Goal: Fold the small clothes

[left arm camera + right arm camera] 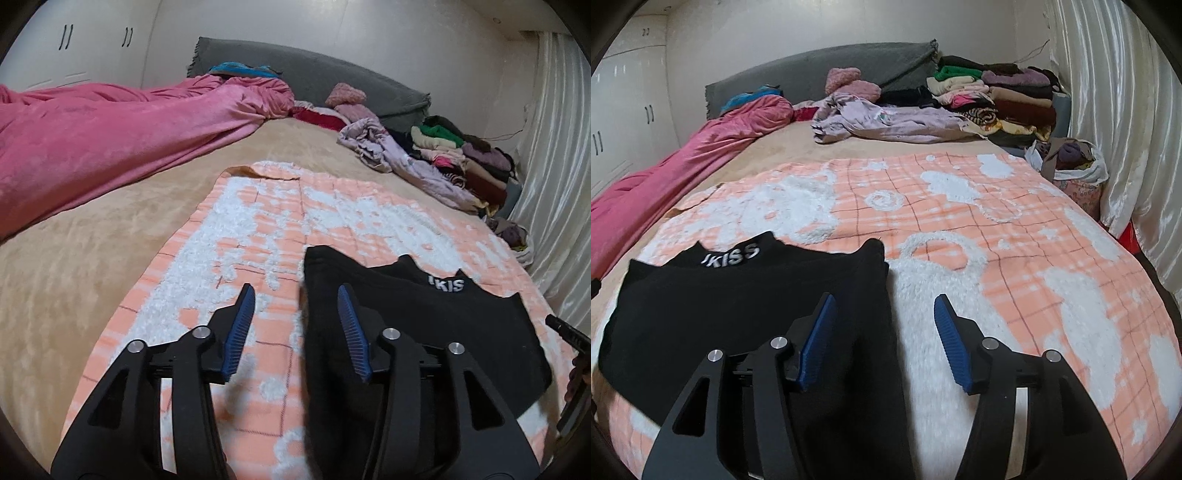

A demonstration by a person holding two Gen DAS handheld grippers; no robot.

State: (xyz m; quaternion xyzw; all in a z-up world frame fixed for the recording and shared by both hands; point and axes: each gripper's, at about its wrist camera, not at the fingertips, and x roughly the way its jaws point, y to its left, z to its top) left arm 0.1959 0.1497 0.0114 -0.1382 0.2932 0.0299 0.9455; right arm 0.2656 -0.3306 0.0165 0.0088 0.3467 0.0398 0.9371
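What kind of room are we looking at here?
Most likely a bedroom: a wide bed with a grey padded headboard, a crumpled pink velvet duvet along one side, and white wardrobe doors beyond. Piles of folded clothes sit near the headboard.

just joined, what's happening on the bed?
A person holds a hand-held gripper in each hand over a black top spread on the orange-and-white blanket. The left hand-held gripper and the right hand-held gripper both stand open, gripping nothing, one at each side edge of the top.
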